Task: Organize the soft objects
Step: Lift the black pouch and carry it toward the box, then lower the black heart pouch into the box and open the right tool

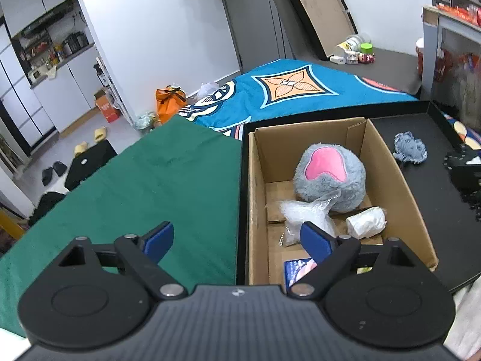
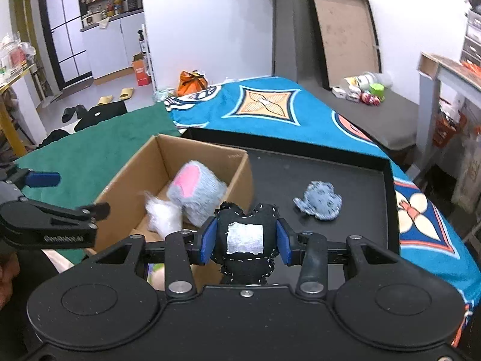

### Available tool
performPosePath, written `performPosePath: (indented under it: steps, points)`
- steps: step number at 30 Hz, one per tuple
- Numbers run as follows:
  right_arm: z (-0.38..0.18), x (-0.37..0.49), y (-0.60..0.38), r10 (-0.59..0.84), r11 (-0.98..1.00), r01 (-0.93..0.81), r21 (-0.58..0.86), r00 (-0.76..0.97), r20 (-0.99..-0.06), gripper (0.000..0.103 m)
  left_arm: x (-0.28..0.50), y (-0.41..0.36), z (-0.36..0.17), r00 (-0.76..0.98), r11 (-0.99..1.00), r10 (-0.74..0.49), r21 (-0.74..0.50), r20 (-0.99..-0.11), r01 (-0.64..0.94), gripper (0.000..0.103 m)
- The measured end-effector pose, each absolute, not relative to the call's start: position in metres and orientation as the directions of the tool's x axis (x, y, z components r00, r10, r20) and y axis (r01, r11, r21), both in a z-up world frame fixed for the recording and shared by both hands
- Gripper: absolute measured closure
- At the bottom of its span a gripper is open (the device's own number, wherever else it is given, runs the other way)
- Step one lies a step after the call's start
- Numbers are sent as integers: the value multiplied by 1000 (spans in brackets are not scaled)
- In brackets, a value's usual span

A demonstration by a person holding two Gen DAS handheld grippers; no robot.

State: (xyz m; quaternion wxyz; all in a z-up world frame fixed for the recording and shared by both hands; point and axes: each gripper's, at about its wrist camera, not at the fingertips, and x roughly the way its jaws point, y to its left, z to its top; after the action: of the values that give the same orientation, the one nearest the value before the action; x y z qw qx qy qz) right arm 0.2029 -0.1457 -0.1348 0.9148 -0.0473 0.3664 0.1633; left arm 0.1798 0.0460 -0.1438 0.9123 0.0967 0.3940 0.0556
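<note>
A cardboard box (image 1: 387, 162) (image 2: 240, 177) sits in a black tray (image 1: 427, 132) (image 2: 324, 174). Inside lie a grey plush with a pink patch (image 1: 329, 177) (image 2: 195, 192), a clear plastic bag (image 1: 303, 215) (image 2: 162, 216) and a white wad (image 1: 366, 222). My left gripper (image 1: 237, 239) is open and empty, over the box's left wall. My right gripper (image 2: 246, 240) is shut on a black stitched soft toy (image 2: 245, 234) with a silver patch, held above the tray beside the box. A small grey-blue fabric piece (image 1: 410, 147) (image 2: 318, 203) lies on the tray.
A green cloth (image 1: 150, 180) (image 2: 99, 150) covers the surface left of the tray; a blue patterned blanket (image 1: 300, 90) (image 2: 270, 111) lies behind. Small containers (image 1: 354, 49) (image 2: 360, 88) stand at the back right. A shelf (image 2: 445, 72) is at the right. Slippers and bags lie on the floor at left.
</note>
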Motion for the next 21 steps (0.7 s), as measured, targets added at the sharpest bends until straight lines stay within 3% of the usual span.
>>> performPosePath:
  steps: [4,6,21]
  points:
    - [-129,205,-130,269,935,-355,14,680,-682,61,182,49,-146,672,979,163,202,-722,-20,20]
    - [-127,206,-121,272,931,-366,5,681,-680,61,184,50,-149,660,979,165,203,-733,-19,29]
    - [-116,217,-72,306,907,-422,-4,665,-682,61,192,69,-162,574,997,71,79,-816,-12,63]
